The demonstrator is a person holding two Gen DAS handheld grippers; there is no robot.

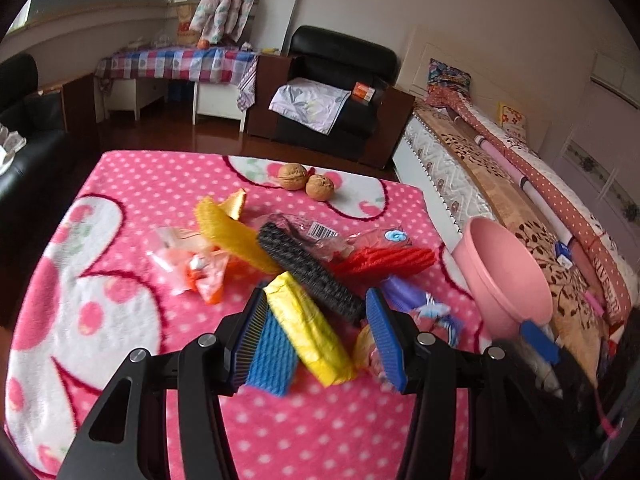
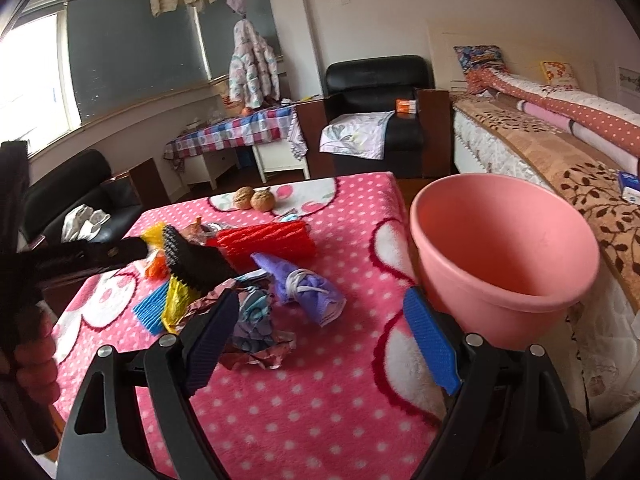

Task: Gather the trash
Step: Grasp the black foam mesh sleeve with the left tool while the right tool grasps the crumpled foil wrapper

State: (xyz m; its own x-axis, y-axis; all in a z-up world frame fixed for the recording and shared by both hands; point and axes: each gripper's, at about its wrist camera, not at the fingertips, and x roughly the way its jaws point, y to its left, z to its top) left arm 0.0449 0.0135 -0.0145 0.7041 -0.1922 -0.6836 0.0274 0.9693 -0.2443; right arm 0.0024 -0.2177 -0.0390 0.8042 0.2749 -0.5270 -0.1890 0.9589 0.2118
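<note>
While the trash lies heaped mid-frame on the pink dotted surface, the left tongs stand spread around a yellow wrapper, with a blue sponge against the left pad; whether the pads touch the wrapper I cannot tell. A black sponge, red sponge and orange sponge lie just above. In the right view, the right tongs are spread over crumpled foil and a purple wad. A pink bucket sits at right, off the surface's edge. Two walnuts rest at upper centre.
</note>
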